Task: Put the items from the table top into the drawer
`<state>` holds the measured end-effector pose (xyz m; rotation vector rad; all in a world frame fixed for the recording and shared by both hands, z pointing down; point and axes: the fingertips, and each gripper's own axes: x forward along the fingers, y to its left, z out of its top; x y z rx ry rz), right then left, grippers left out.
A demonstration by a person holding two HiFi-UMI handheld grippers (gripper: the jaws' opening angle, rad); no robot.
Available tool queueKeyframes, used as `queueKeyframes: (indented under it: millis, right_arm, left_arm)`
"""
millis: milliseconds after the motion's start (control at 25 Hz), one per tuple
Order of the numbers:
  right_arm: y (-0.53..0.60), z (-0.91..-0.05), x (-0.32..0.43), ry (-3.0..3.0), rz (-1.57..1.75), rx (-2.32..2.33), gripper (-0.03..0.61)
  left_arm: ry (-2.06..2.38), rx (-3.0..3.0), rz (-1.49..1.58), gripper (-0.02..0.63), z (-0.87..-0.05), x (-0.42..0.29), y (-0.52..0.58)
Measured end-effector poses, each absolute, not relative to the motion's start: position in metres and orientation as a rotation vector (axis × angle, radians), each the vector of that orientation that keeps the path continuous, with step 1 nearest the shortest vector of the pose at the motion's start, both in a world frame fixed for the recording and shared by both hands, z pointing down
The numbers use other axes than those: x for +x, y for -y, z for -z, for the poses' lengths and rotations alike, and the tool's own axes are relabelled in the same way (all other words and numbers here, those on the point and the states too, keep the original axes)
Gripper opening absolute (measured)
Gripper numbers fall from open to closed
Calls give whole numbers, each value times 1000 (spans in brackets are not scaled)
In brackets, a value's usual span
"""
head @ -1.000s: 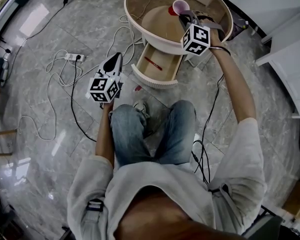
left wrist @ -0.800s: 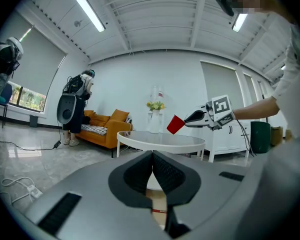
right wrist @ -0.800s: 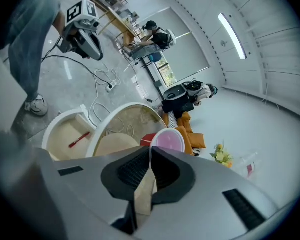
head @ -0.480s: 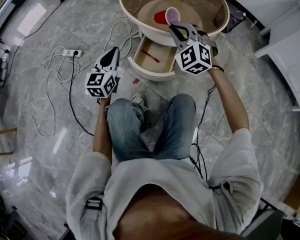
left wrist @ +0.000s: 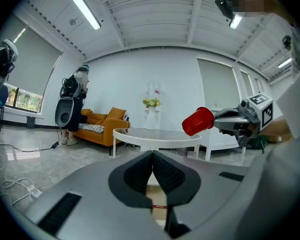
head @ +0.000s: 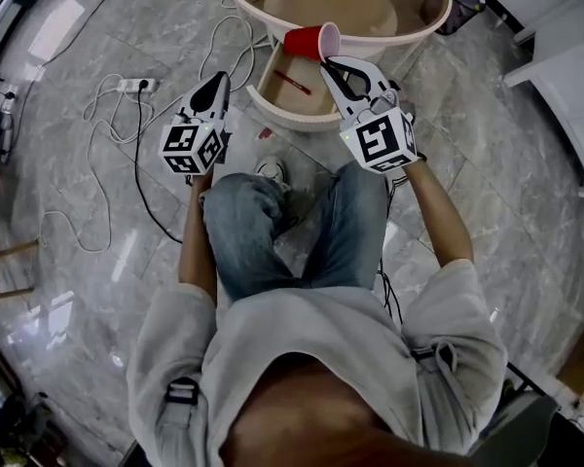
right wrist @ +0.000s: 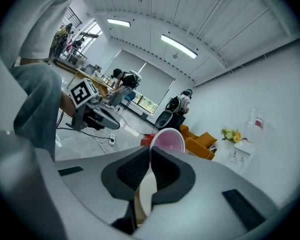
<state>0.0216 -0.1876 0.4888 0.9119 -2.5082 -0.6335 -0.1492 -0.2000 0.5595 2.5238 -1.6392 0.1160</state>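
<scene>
A red plastic cup (head: 308, 42) with a pale inside hangs on its side above the open drawer (head: 274, 102) of the round white table (head: 241, 16). My right gripper (head: 328, 64) is shut on the cup's rim (right wrist: 168, 139), with the wall pinched between its pads. A thin red stick-like item (head: 294, 82) lies inside the drawer. My left gripper (head: 218, 85) hovers left of the drawer, shut with nothing in it (left wrist: 152, 159). From the left gripper view, the cup (left wrist: 197, 121) and the right gripper (left wrist: 227, 125) show above the table's top (left wrist: 155, 132).
Cables and a white power strip (head: 136, 86) trail over the marble floor left of the table. The person's knees (head: 273, 212) are just in front of the drawer. White furniture (head: 565, 47) stands at the right. A yellow sofa (left wrist: 102, 124) and people are farther off.
My right gripper has carried the cup off the table top toward the person, over the drawer, and rolled so the cup lies sideways. The left gripper has hardly moved.
</scene>
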Motion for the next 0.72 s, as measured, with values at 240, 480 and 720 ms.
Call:
queueKeyframes:
  millis: [240, 480, 720]
  right_arm:
    - [181, -516, 17, 2530, 578, 866, 33]
    - [194, -564, 13, 2504, 476, 818, 33]
    - [223, -631, 10, 2435, 355, 769, 33]
  left_arm:
    - [1616, 2523, -145, 15, -575, -146, 205]
    - [1604, 2495, -177, 15, -599, -151, 210]
    - [1591, 2468, -199, 15, -623, -160, 220]
